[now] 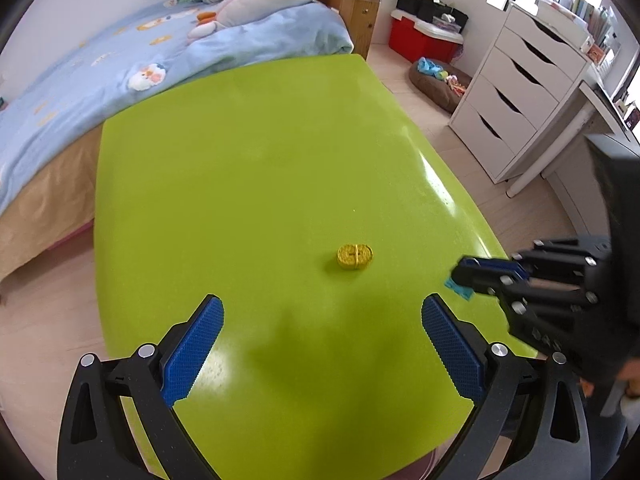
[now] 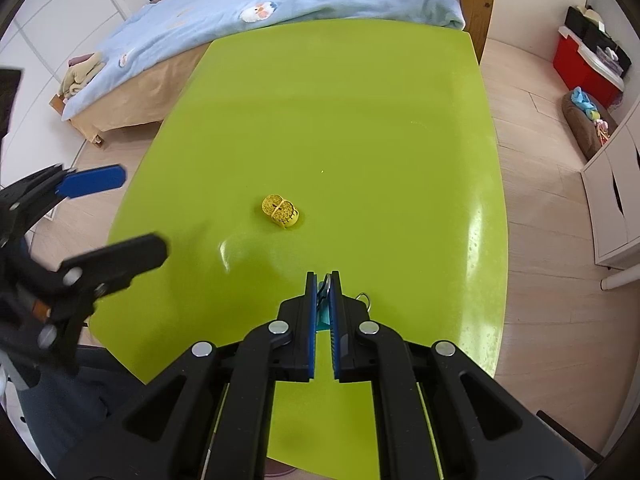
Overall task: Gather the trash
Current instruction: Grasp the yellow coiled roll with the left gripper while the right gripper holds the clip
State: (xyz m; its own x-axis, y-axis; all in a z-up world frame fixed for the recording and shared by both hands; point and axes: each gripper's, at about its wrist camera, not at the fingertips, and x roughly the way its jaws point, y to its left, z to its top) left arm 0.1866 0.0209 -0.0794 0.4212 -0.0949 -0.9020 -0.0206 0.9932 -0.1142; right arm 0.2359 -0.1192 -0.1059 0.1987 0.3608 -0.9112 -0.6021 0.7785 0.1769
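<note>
A yellow rolled tape measure point(image 1: 355, 257) point(image 2: 281, 211) lies near the middle of the lime-green table point(image 1: 260, 152) point(image 2: 352, 112). My left gripper point(image 1: 322, 304) point(image 2: 142, 212) hovers open over the table's near part, short of the roll, with nothing between its blue pads. My right gripper point(image 2: 324, 278) point(image 1: 464, 274) is shut on a small teal item point(image 2: 323, 319) point(image 1: 459, 288) near the table's right edge. A metal ring point(image 2: 365, 298) shows beside its right finger. What the teal item is I cannot tell.
A bed with a blue quilt point(image 1: 120, 68) point(image 2: 280, 4) runs along the table's far left side. A white chest of drawers point(image 1: 516, 92) stands to the right, with a red box point(image 1: 416, 40) and a brown floor basket point(image 1: 440, 84) beyond. Wood floor surrounds the table.
</note>
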